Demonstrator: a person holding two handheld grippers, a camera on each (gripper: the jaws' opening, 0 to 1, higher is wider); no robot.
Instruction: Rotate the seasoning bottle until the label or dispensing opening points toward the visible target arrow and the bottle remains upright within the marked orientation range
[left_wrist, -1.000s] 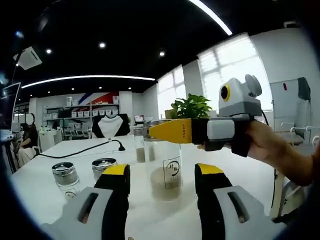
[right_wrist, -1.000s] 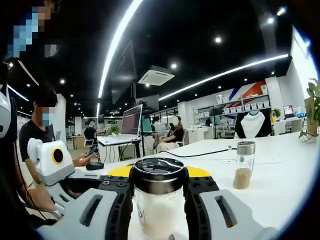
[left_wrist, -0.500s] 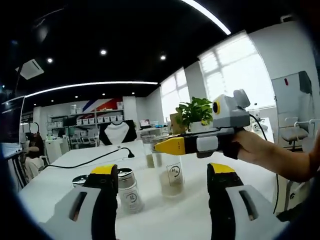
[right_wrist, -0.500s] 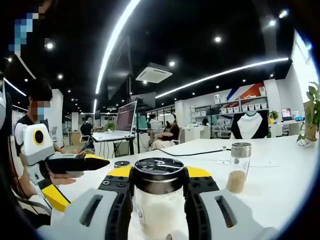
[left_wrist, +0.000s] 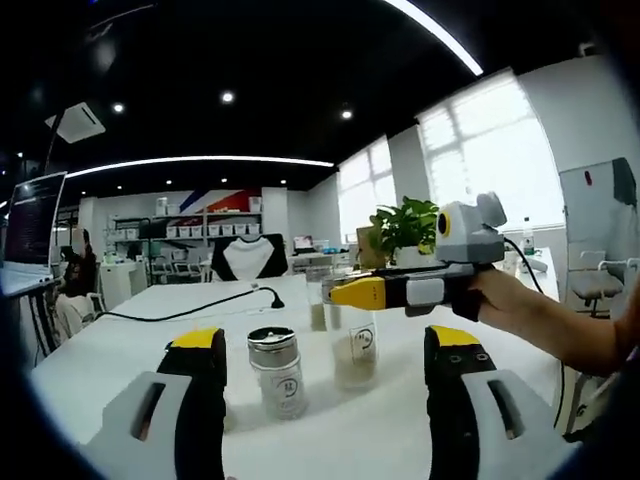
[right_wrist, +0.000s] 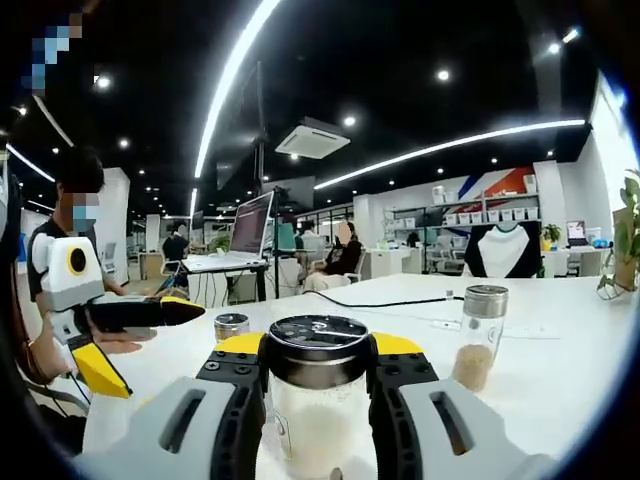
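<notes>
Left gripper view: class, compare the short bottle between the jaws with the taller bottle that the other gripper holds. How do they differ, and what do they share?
The short bottle is squat and stands free on the white table; the taller bottle is gripped near its top by the right gripper. The short bottle's silver cap shows plainly; the taller bottle's cap is hidden by the yellow jaws. Both are clear, upright and bear a small label.

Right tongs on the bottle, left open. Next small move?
Probably a slow upright twist with the right tongs: they clamp the seasoning bottle below its cap, while the left tongs hang open and apart. No target arrow is visible, so keep it small.
</notes>
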